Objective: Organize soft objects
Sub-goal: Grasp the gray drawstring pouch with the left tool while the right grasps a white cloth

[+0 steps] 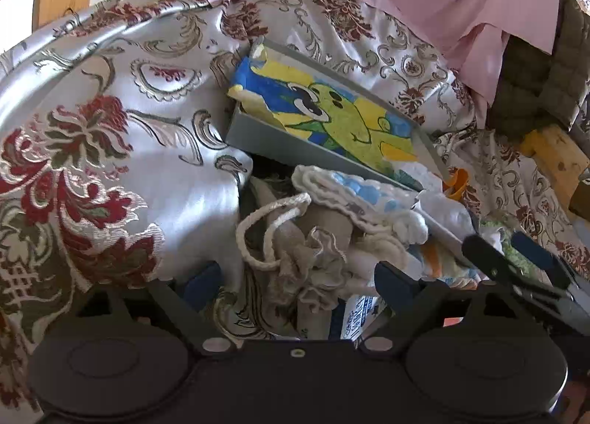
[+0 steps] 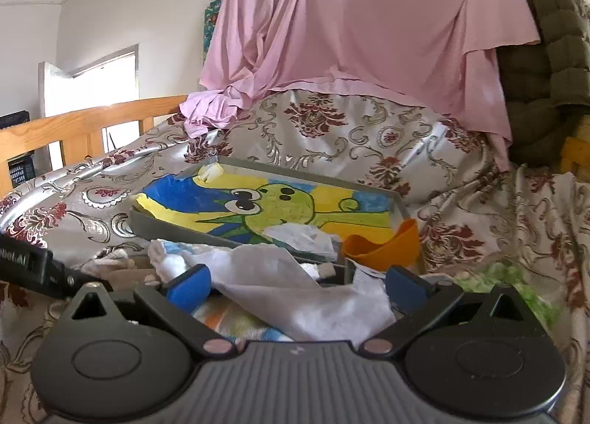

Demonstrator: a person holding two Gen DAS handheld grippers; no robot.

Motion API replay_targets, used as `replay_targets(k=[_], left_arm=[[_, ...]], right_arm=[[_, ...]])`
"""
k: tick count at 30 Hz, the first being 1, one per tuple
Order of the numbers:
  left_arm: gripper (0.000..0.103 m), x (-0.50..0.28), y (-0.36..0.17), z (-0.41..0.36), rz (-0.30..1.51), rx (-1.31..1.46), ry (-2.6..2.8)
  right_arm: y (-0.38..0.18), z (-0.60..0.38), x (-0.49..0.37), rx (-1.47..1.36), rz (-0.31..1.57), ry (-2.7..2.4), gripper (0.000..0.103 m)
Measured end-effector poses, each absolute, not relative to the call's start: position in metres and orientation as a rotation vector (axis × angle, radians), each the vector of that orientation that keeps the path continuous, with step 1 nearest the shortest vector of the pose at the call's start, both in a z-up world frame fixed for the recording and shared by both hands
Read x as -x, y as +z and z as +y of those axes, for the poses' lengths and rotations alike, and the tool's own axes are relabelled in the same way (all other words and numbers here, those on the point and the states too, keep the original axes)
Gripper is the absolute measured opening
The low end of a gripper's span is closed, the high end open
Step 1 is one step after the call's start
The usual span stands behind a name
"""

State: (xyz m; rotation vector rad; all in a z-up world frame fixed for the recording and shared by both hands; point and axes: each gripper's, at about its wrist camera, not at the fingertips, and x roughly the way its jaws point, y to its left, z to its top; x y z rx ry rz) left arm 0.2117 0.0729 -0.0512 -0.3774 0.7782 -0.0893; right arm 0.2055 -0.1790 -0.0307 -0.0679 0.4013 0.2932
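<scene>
Under everything lies the shiny floral bedspread (image 1: 121, 121), slick-looking stuff I would expect small things to slide on, with a pink sheet (image 2: 368, 18) draped behind. On it sits a grey tray (image 1: 265, 136) lined with a cartoon picture. Just in front of the tray is the pile I am sorting: a knitted white-and-blue piece (image 1: 361, 195), a beige drawstring pouch (image 1: 295, 250) and, nearer my right side, a white cloth (image 2: 295, 276). My left gripper (image 1: 298, 280) stands wide with the pouch between its fingers, pads not pressing. My right gripper (image 2: 298, 289) is wide too, the cloth draped loosely between. All look light and limp; I would pinch the pouch at its gathered neck and the cloth at a bunched fold.
</scene>
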Motion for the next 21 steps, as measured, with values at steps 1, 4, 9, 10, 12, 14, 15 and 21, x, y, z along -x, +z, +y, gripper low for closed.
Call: replay_targets(k=[1,4,9,10,12,14,15,21], left_arm=[[0.087,-0.214,-0.053,0.073,0.78,0.381,-0.097],[0.081,-0.22,-0.058,0.074,0.784,0.404,-0.106],[0.057,-0.223,-0.061,0.08,0.781,0.456,-0.131],[0.05,-0.225,-0.063,0.08,0.796,0.467,-0.142],[0.049,-0.227,-0.066,0.081,0.808,0.49,-0.156],[0.047,-0.229,-0.066,0.082,0.81,0.494,-0.158],[0.047,-0.229,-0.066,0.082,0.81,0.502,-0.158],[0.045,-0.227,-0.062,0.089,0.777,0.533,-0.136]], right_arm=[[-0.032,-0.178,-0.209,0.066,0.404,0.306,0.103],[-0.036,-0.175,-0.214,0.065,0.408,0.329,0.102],[-0.045,-0.166,-0.215,0.11,0.429,0.332,0.09],[-0.046,-0.165,-0.215,0.113,0.433,0.341,0.086],[-0.048,-0.163,-0.213,0.115,0.433,0.353,0.079],[-0.048,-0.162,-0.212,0.12,0.435,0.362,0.074],[-0.048,-0.161,-0.212,0.12,0.439,0.366,0.07],[-0.049,-0.164,-0.213,0.076,0.477,0.39,0.049]])
